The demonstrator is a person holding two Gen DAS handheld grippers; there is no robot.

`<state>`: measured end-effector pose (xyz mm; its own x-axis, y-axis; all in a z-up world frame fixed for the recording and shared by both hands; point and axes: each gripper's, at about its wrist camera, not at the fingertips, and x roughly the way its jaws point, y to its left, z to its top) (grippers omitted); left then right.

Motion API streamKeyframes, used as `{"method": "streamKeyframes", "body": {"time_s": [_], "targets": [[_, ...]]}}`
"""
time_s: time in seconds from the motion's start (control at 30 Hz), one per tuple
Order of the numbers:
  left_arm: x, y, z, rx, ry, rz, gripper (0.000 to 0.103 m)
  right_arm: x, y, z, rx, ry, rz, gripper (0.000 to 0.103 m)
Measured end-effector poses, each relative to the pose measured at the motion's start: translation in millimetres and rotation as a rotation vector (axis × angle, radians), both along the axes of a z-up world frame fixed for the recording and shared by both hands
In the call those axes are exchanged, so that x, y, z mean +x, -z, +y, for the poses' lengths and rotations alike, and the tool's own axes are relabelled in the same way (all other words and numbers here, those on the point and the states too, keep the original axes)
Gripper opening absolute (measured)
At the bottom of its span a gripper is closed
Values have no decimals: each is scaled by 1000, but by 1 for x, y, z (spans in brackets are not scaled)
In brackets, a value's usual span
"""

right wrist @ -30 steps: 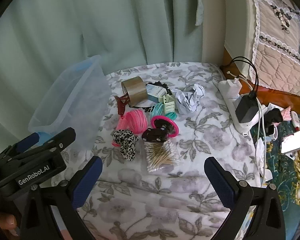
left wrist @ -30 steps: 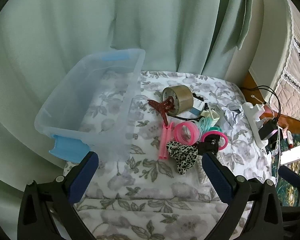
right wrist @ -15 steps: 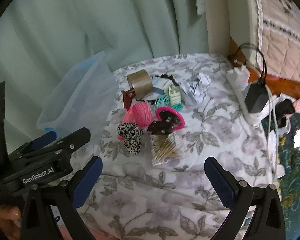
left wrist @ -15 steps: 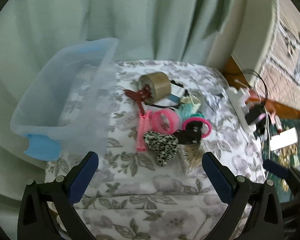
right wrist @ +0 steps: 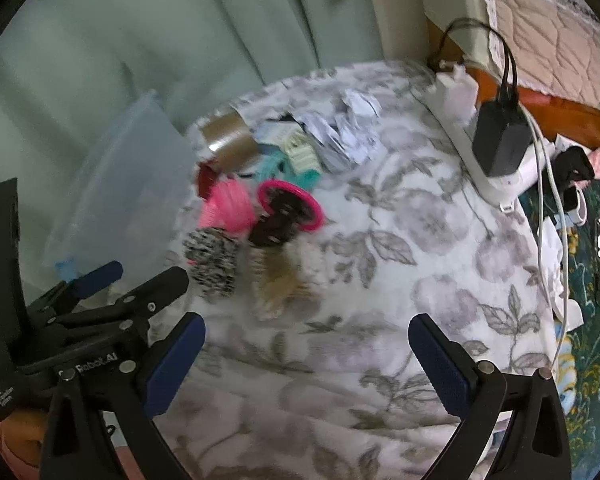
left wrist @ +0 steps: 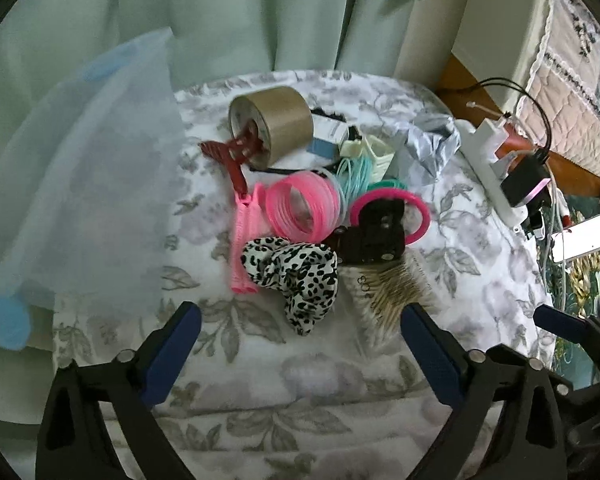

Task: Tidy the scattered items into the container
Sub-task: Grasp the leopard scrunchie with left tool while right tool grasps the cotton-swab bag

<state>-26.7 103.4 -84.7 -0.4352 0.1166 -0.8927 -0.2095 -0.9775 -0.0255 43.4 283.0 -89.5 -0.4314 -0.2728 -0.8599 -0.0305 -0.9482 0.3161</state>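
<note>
Pale green curtains (left wrist: pixel 260 12) hang behind a surface draped with a grey-flowered cloth (left wrist: pixel 300 380), which may be a desk, though nothing under the cloth can be seen. At the left edge of the cloth a clear plastic container (left wrist: pixel 100 184) with a blue handle stands, and nothing can be made out inside it, so the tidying is judged not to have started. All the scattered items lie in one cluster just beside the container's right wall, none of them lifted. At the far end a roll of brown tape (left wrist: pixel 276 120) is seen on its side, with a crumpled paper (left wrist: pixel 432 144) to its right and a dark red clip (left wrist: pixel 232 156) at its mouth. Nearer, pink bangles (left wrist: pixel 304 208), a pink ring (left wrist: pixel 392 208) around a dark hair clip (left wrist: pixel 372 236), a pink clip (left wrist: pixel 246 236), a spotted scrunchie (left wrist: pixel 296 276) and a packet of cotton swabs (left wrist: pixel 392 292) are grouped, several touching. A power strip (left wrist: pixel 496 168) with plugs sits well apart at the right and is taken not to belong to the job. The left tool (left wrist: pixel 300 332) is held wide apart just short of the scrunchie, its jaws having just been closing slightly with nothing between them. The right tool (right wrist: pixel 306 344) is likewise spread wide and empty over bare cloth. Every item is judged left to move.
</note>
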Motion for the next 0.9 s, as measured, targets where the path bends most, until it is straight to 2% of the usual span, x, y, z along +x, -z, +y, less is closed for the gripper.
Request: {"method": "streamKeyframes", "body": {"time_s": [0.23,0.57,0.77,0.9], "targets": [[-19,32,-3,6,-22,-69,88,-20,27,-2,-17,-12,-50,102],[-35,59,-10,51,-44,-140,50,-50,55,-9,-53,-25,-102,85],[-36,64,-14,77,-45,-155,35,-66,68,-19,-60,-46,-122,80],[-36,66,-18,106,-53,-169,33,-70,69,-23,-45,-46,-109,80]]}}
